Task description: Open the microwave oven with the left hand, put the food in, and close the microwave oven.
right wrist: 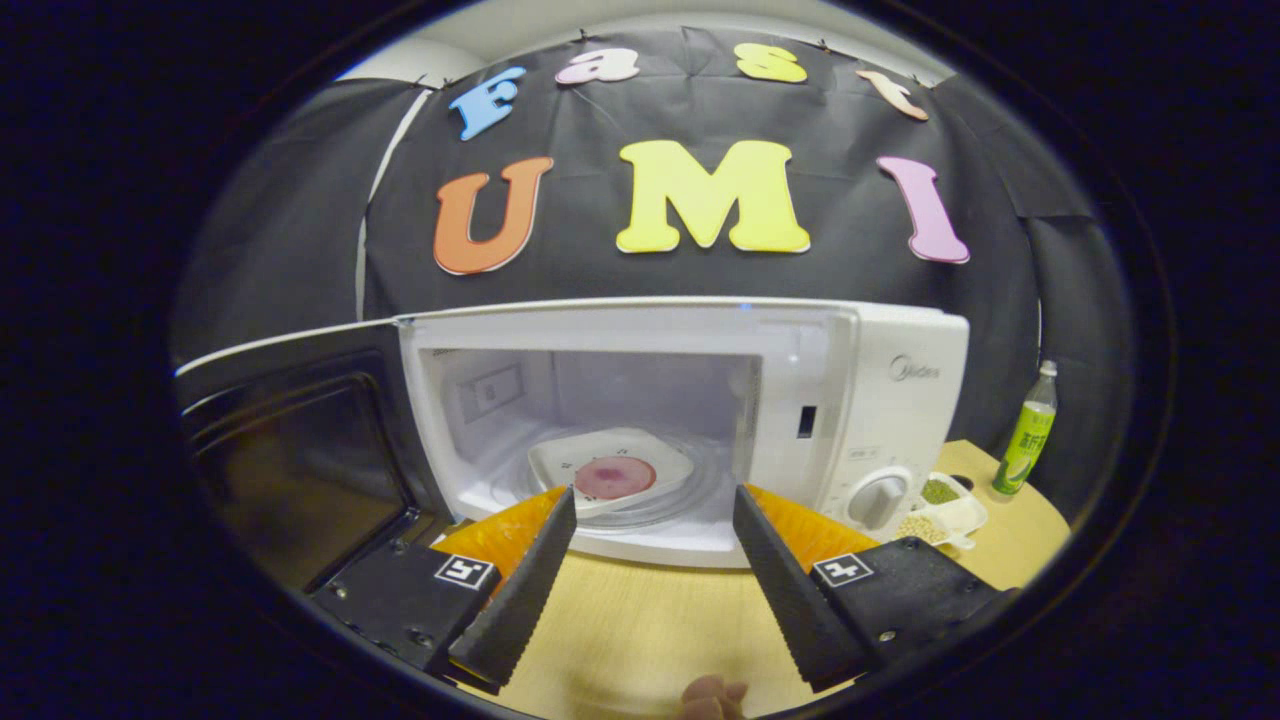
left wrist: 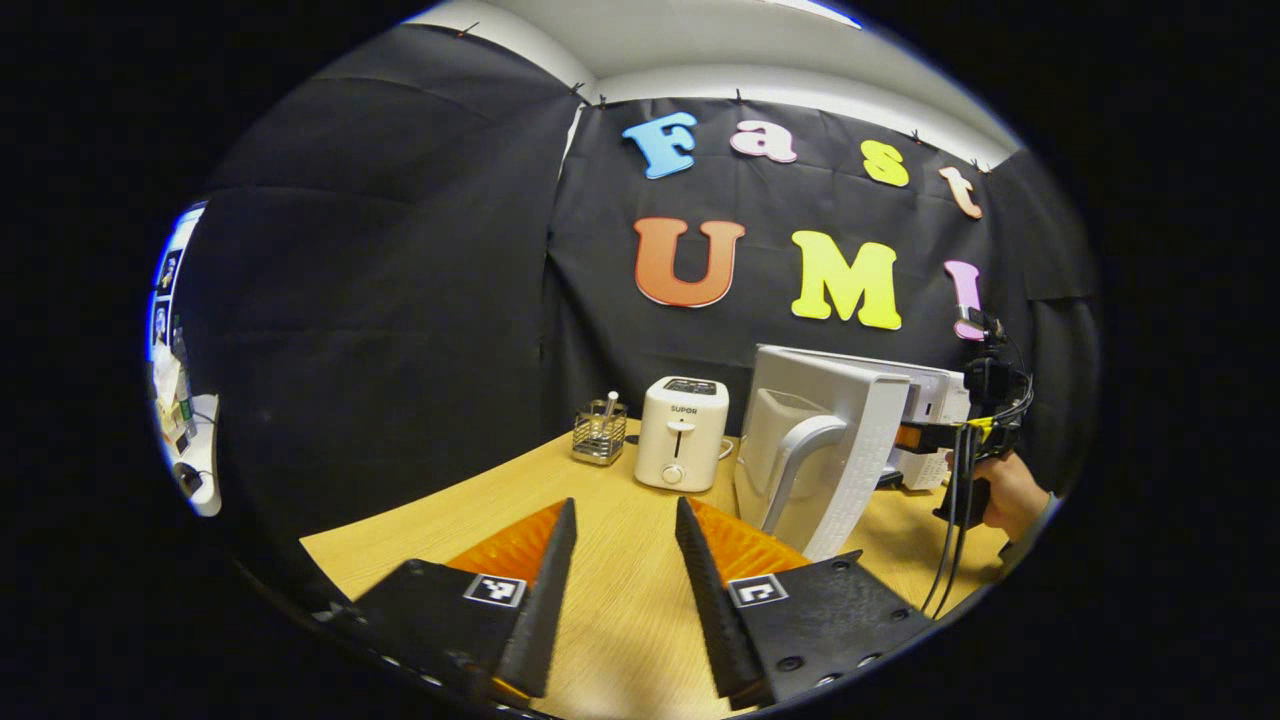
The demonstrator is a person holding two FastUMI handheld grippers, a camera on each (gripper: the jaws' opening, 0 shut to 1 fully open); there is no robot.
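Closing the door is the step in hand, judging by the layout: the food point(right wrist: 615, 476) sits on a white plate point(right wrist: 560, 462) inside the microwave point(right wrist: 900, 400), roughly centred on the glass turntable, and the door point(left wrist: 815, 450) stands swung wide.

Right gripper point(right wrist: 650, 555): fingers spread, holding nothing, just outside the cavity opening and lined up with the plate. It's also in the left gripper view at the far side of the door point(left wrist: 915, 437), with a hand point(left wrist: 1010, 495) on its grip. It should be fully clear of the opening before the door moves, or the swing can clip it.

Left gripper point(left wrist: 625, 570): fingers spread, empty, hanging over bare table point(left wrist: 620, 640), near the door's outer face and its curved handle point(left wrist: 800, 465).

Suggestions:
- Push on the outer face near the handle edge, not near the hinge; more leverage, less sliding of the unit.
- No need to pinch the handle; a flat push with one finger should do.
- Follow the arc, don't shove straight. Unit looks light and may skid on the wood.
- Finish with firm pressure so the latch catches.
- Toaster point(left wrist: 683, 433) and wire holder point(left wrist: 599, 432) stand left of the door, clear of the swing as far as I can judge.
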